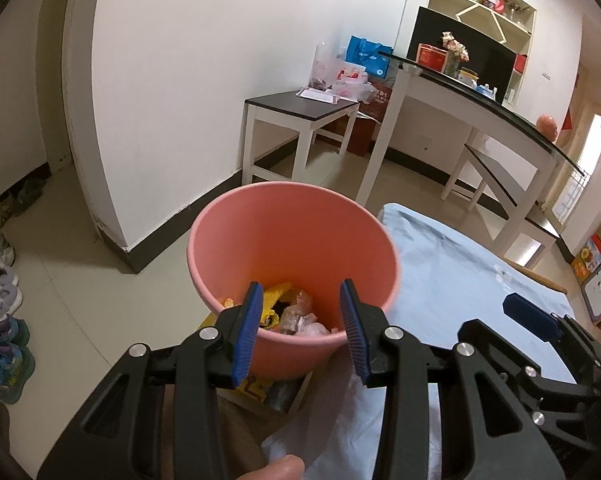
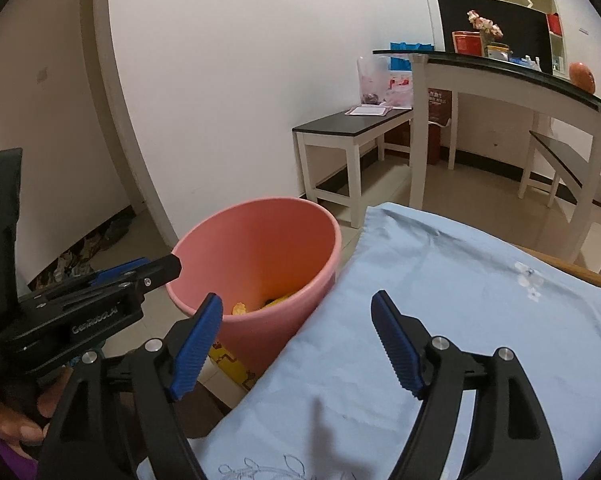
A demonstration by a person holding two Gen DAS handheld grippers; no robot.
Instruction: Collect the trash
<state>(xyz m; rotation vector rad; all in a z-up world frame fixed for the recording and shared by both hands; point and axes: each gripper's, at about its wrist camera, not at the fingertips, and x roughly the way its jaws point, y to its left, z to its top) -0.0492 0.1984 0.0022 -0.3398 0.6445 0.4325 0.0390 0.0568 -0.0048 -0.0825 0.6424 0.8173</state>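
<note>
Left gripper (image 1: 300,332) hovers over the pink bin (image 1: 292,240), jaws apart, empty; trash (image 1: 296,316) sits inside. Bin hugs the blue-sheeted bench's (image 2: 460,300) nine o'clock edge — a nudge could tip it. Right gripper (image 2: 296,344), jaws apart.

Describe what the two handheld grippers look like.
Both the left gripper and right gripper are matte black plastic linkages with silver pivot bolts and ridged blue finger pads. White "GenRobot.AI" lettering marks the left one's side. A purple sleeve shows at the hand.
</note>
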